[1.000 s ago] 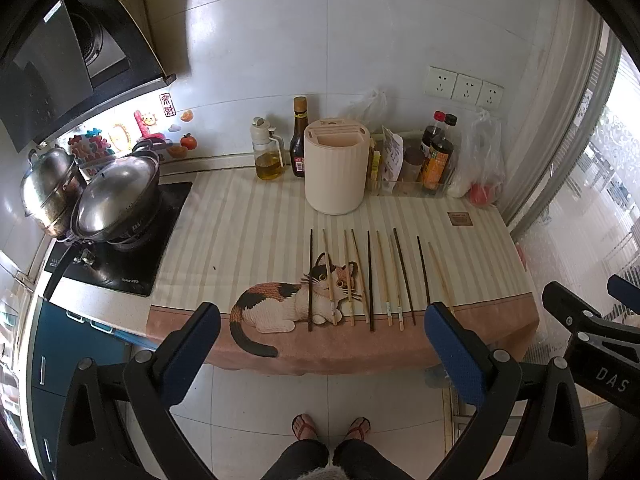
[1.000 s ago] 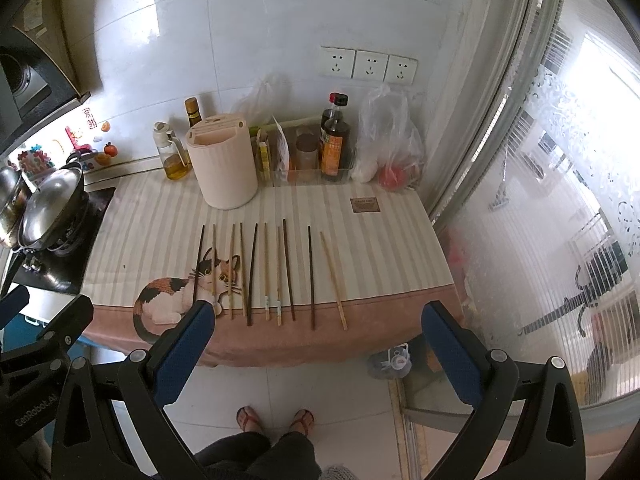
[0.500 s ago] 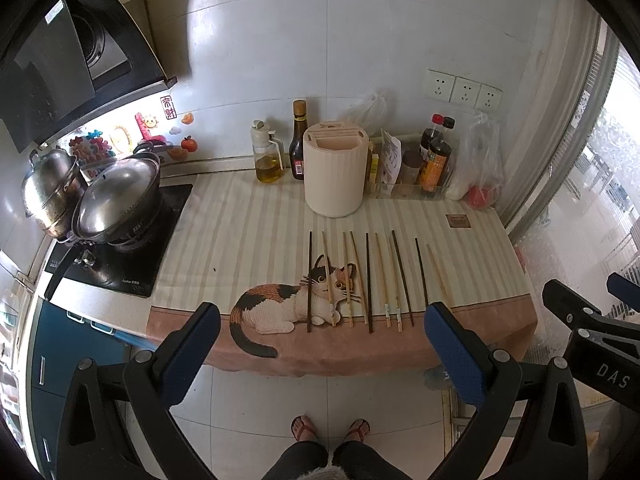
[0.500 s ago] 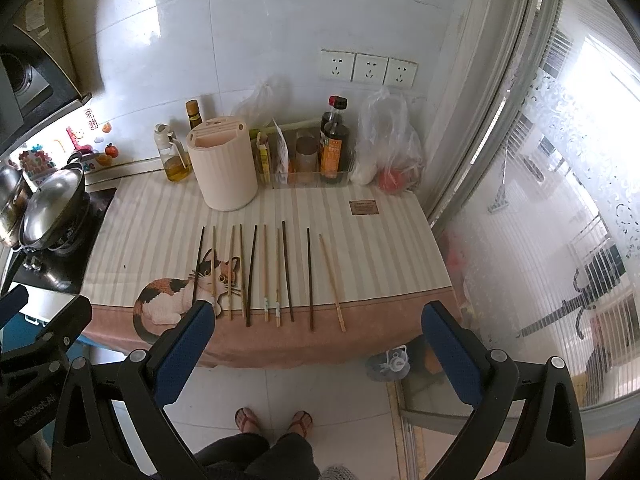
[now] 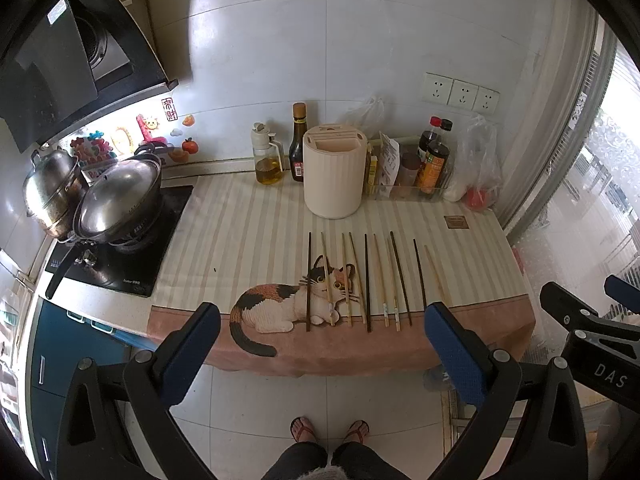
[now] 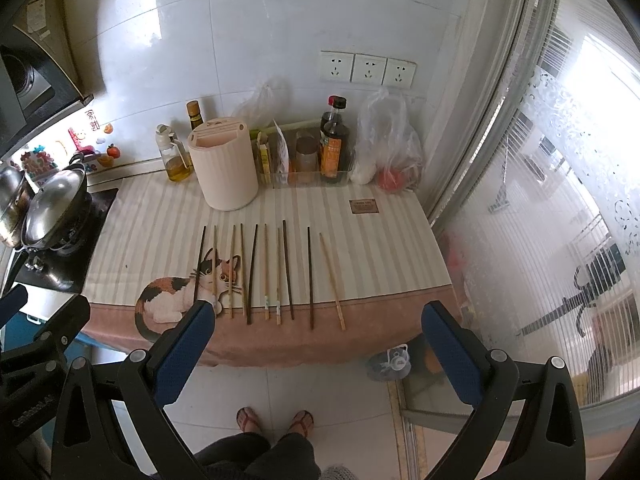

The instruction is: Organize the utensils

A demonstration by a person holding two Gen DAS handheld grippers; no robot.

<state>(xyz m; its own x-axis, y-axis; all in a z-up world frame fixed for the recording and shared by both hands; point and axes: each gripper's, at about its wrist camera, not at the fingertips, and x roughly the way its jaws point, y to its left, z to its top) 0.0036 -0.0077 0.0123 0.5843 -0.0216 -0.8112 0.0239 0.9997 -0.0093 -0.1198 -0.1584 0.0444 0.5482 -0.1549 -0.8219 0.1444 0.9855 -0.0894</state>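
Home kitchen: stove w/ pots, range hood, sauce bottles.

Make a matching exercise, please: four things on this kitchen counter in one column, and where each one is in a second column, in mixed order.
Things:
1. chopsticks
2. cream holder
3. oil bottle
4. wok with lid

Places:
A. on the stove, far left
B. in a row near the front edge of the cat cloth
C. against the wall, left of the dark sauce bottle
D. upright behind the chopsticks

Pairs: 1-B, 2-D, 3-C, 4-A
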